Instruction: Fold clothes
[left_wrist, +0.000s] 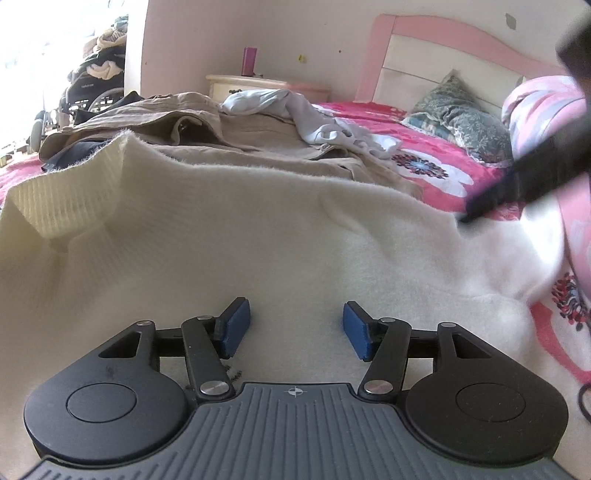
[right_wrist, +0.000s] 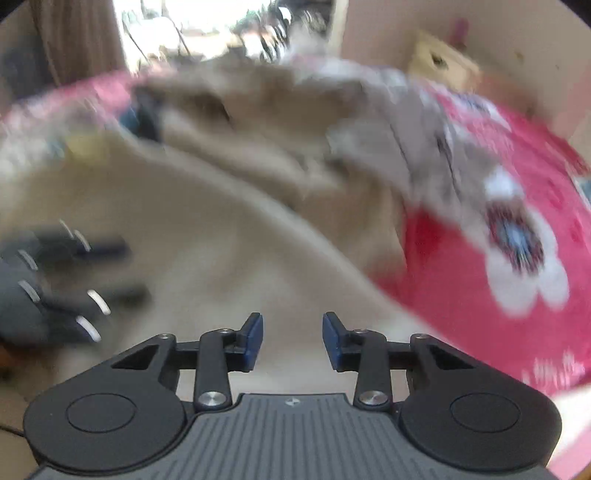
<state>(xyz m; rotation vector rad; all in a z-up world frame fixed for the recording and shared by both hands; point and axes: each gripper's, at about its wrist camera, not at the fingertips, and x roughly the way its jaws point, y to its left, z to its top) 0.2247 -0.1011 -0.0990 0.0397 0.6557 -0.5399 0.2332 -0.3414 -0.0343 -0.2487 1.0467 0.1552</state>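
**Cream sweater spread on the bed, both claws empty: risks from this point**

Cream fuzzy sweater (left_wrist: 258, 229) is lying spread across the pink floral bedspread (left_wrist: 424, 162), its ribbed hem or cuff (left_wrist: 70, 195) standing up in a fold at the left. The left gripper (left_wrist: 296, 328) is hovering low over the knit with its jaws standing moderately apart and nothing between the blue pads (left_wrist: 236, 325). The right gripper (right_wrist: 292, 341) is also standing part open and empty over the sweater's right edge; its view is smearing heavily, so the claw appears to be travelling.

Likely failure points, as judgement only:
- The thick pile is offering no crisp edge, so a pinch may be catching fuzz alone or two layers at once.
- A fast right-hand approach risks overshooting onto the bedspread and grabbing sheet instead of sweater.
- The tan trousers (left_wrist: 229, 129) and pale grey garment (left_wrist: 303, 110) are lying just behind, overlapping the far edge; a lift there may be dragging them along.
- The upturned rib may be getting trapped inside the fold.
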